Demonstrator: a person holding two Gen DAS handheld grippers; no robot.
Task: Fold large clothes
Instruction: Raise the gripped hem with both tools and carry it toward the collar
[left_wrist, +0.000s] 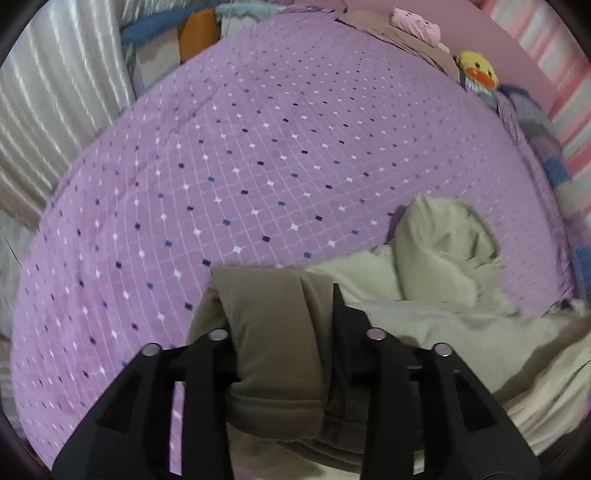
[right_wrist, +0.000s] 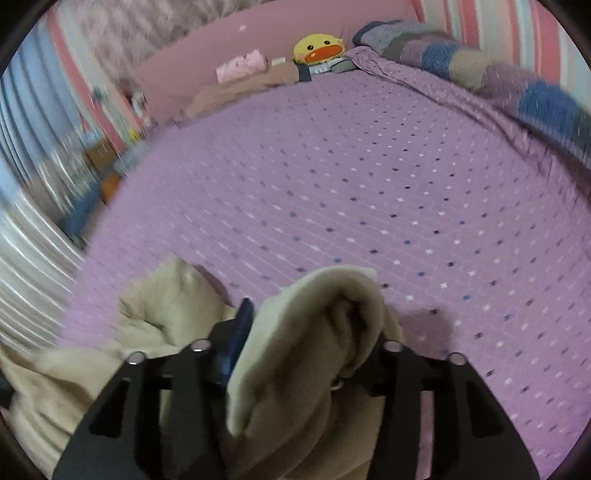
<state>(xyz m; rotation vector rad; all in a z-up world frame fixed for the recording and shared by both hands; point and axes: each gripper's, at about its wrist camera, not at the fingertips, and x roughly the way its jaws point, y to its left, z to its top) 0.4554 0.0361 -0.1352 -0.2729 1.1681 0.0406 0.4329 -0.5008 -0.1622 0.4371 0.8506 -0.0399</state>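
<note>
Black angular fingers (left_wrist: 207, 354) (silver round screw heads).

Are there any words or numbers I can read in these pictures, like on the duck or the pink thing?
No readable text anywhere.
Pink pillow: small dark marks, too small to read.
Duck toy: a grey patch below its face, too blurred to read.
Beige garment: no label showing.
Purple bedspread: only a diamond pattern.

Both hand-held grippers (left_wrist: 273, 314) (right_wrist: 314, 321) angled down, jaws parted
</note>
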